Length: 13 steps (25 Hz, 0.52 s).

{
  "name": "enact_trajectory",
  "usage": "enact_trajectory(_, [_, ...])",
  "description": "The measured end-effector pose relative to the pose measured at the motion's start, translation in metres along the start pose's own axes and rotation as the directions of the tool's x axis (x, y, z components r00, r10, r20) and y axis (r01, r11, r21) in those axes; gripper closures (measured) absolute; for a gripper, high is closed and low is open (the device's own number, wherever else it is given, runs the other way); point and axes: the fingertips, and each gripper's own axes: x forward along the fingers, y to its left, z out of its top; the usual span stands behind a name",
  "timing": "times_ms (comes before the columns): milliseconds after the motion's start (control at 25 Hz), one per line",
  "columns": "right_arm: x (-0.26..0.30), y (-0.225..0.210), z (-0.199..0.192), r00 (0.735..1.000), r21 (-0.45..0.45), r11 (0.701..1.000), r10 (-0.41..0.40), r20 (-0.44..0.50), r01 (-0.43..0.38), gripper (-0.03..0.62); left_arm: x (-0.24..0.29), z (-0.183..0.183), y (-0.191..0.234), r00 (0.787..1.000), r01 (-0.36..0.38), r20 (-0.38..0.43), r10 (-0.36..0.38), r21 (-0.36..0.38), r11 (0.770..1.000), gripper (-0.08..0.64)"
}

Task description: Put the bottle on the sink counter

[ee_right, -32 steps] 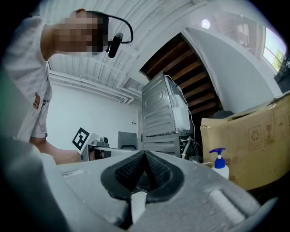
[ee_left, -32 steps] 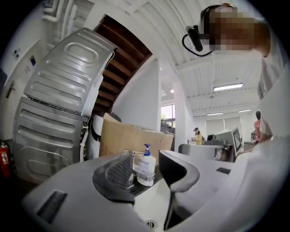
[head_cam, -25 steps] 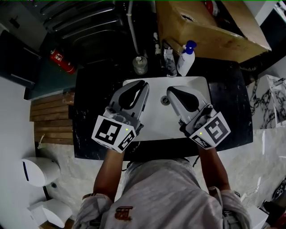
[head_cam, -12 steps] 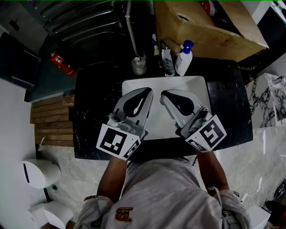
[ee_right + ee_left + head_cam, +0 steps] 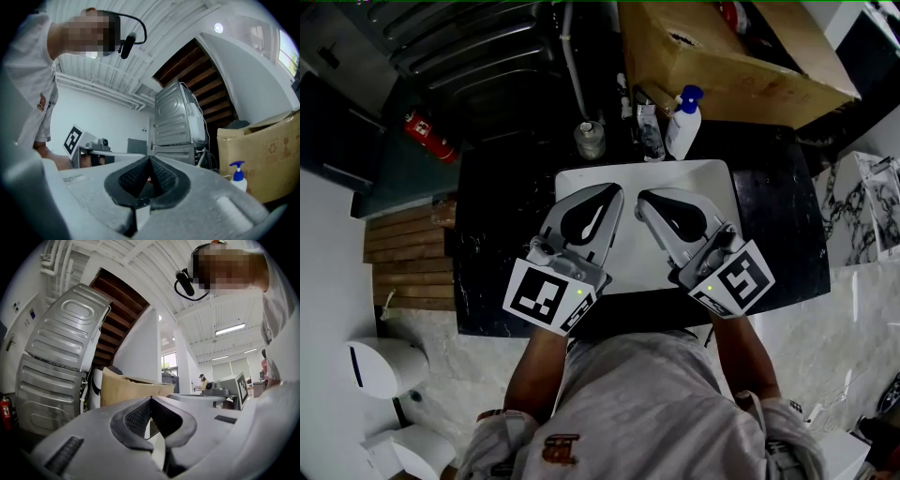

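Observation:
A white pump bottle (image 5: 683, 125) with a blue top stands at the back of the black sink counter (image 5: 502, 206), just in front of a cardboard box; in the right gripper view the bottle (image 5: 239, 177) shows low at the right. Both grippers hover over the white basin (image 5: 712, 178), well short of the bottle. My left gripper (image 5: 614, 191) is shut with nothing in it; its tips meet in the left gripper view (image 5: 151, 400). Beside it, my right gripper (image 5: 643, 199) is also shut and empty, tips touching (image 5: 150, 159).
A glass jar (image 5: 590, 140) stands behind the basin beside the tap fittings (image 5: 649, 131). A large cardboard box (image 5: 727, 56) overhangs the counter's back right. A metal machine (image 5: 478, 42) stands behind, and a red fire extinguisher (image 5: 429, 137) lies left. Wooden slats (image 5: 403, 253) flank the counter.
Both grippers have drawn back a little toward the person and closer together over the basin. The left gripper's jaws have come fully together. The bottle has not moved.

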Motion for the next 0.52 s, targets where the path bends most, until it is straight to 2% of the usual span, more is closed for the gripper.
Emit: enact_trajectory(520, [-0.0004, 0.0008, -0.0001, 1.000, -0.005, 1.000, -0.007, -0.002, 0.007, 0.592, -0.0004, -0.0023, -0.0015, 1.000, 0.016, -0.003, -0.016, 0.001, 1.000, 0.558])
